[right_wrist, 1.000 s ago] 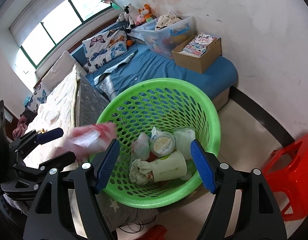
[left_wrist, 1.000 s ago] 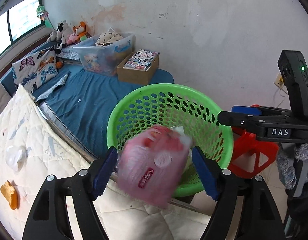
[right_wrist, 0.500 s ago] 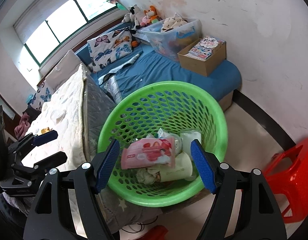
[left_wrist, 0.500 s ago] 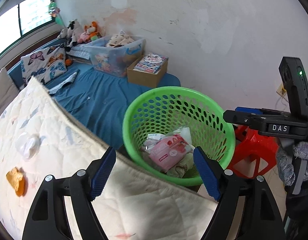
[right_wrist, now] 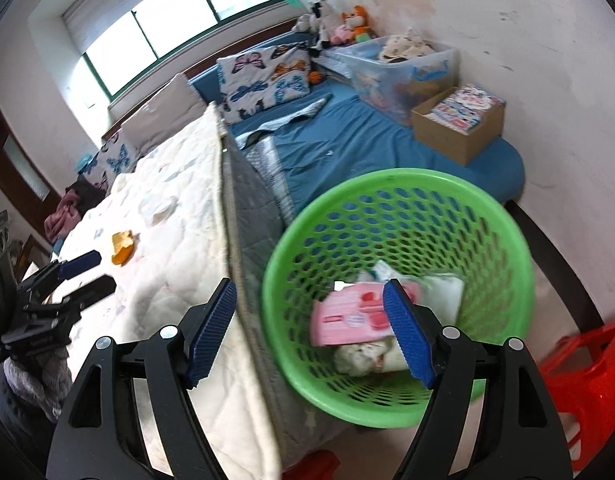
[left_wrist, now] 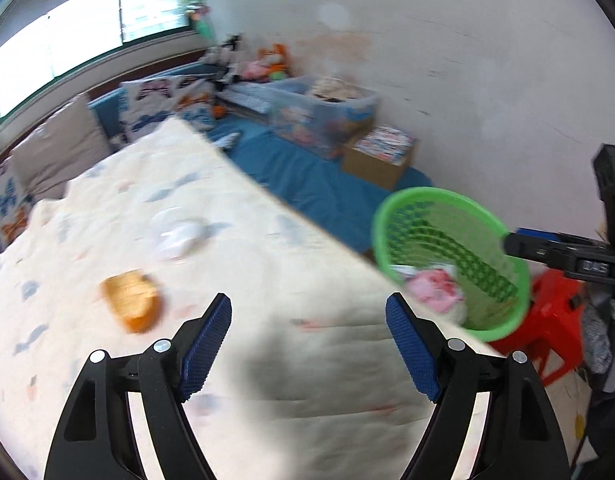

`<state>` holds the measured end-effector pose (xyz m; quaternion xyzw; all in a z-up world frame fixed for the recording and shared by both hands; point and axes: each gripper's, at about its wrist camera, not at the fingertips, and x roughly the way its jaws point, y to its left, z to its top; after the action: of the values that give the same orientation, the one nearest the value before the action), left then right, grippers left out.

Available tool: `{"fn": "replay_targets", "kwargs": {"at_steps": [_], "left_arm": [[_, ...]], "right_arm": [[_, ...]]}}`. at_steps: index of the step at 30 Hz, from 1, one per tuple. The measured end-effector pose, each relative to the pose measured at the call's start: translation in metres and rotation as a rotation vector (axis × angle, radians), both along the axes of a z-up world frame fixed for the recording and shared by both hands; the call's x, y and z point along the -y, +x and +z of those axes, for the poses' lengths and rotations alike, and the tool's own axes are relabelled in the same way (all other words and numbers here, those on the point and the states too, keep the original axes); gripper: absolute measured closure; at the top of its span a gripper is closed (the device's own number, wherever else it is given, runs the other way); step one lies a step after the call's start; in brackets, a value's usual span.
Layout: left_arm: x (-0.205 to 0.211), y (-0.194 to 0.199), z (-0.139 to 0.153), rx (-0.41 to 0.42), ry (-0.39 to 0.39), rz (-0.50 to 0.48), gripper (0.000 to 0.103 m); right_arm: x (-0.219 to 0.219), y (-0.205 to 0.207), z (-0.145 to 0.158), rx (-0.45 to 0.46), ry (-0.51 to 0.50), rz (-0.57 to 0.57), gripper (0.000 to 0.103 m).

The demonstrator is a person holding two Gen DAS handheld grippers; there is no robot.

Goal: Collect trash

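The green mesh basket [right_wrist: 387, 178] stands on the floor against the bed's side and holds a pink packet [right_wrist: 347, 316], white wrappers and a cup. My right gripper [right_wrist: 309, 286] hovers over the basket's near left rim. Its jaws are opening with nothing between them. Over the cream quilt [left_wrist: 267, 264], my left gripper [left_wrist: 307, 300] is open and empty. An orange scrap [left_wrist: 131, 306] lies on the quilt just beyond its left finger. A crumpled white piece [left_wrist: 177, 236] lies farther back. The basket [left_wrist: 447, 196] shows at the right of the left wrist view.
A red plastic stool [right_wrist: 579, 364] stands right of the basket. A lower blue mattress [right_wrist: 347, 140] behind carries a cardboard box of books [right_wrist: 459, 120], a clear storage bin [right_wrist: 399, 68], butterfly pillows and soft toys. The wall runs along the right.
The pink packet left my left gripper and dropped into the basket. My left gripper then swung left over the quilt, toward the orange scrap. My right gripper drifted left toward the bed edge.
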<state>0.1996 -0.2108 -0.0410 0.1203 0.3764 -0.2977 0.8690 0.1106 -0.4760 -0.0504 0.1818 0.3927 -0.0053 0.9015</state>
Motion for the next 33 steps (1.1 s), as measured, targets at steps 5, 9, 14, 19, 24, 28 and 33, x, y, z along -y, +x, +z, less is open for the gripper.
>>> {"fn": "replay_targets", "kwargs": {"at_steps": [5, 9, 14, 19, 24, 28, 33], "left_arm": [[-0.044, 0.024, -0.006, 0.034, 0.039, 0.118, 0.021], [-0.076, 0.045, -0.017, 0.018, 0.064, 0.169, 0.018], [-0.093, 0.067, -0.028, 0.001, 0.099, 0.17, 0.015], [-0.096, 0.081, -0.038, -0.019, 0.111, 0.151, 0.015], [-0.094, 0.09, -0.046, -0.03, 0.112, 0.138, 0.015], [-0.096, 0.1, -0.051, -0.053, 0.096, 0.131, 0.015], [-0.099, 0.108, -0.056, -0.077, 0.073, 0.126, 0.015]], "right_arm": [[-0.025, 0.014, 0.004, 0.001, 0.0, 0.054, 0.026], [-0.044, 0.024, 0.007, 0.007, -0.008, 0.097, 0.026], [-0.07, 0.039, 0.011, 0.011, -0.013, 0.154, 0.024], [-0.092, 0.053, 0.014, 0.012, -0.037, 0.208, 0.016], [-0.113, 0.071, 0.014, 0.005, -0.056, 0.255, 0.015], [-0.125, 0.08, 0.013, -0.001, -0.072, 0.288, 0.014], [-0.142, 0.094, 0.009, -0.013, -0.087, 0.322, 0.014]]}}
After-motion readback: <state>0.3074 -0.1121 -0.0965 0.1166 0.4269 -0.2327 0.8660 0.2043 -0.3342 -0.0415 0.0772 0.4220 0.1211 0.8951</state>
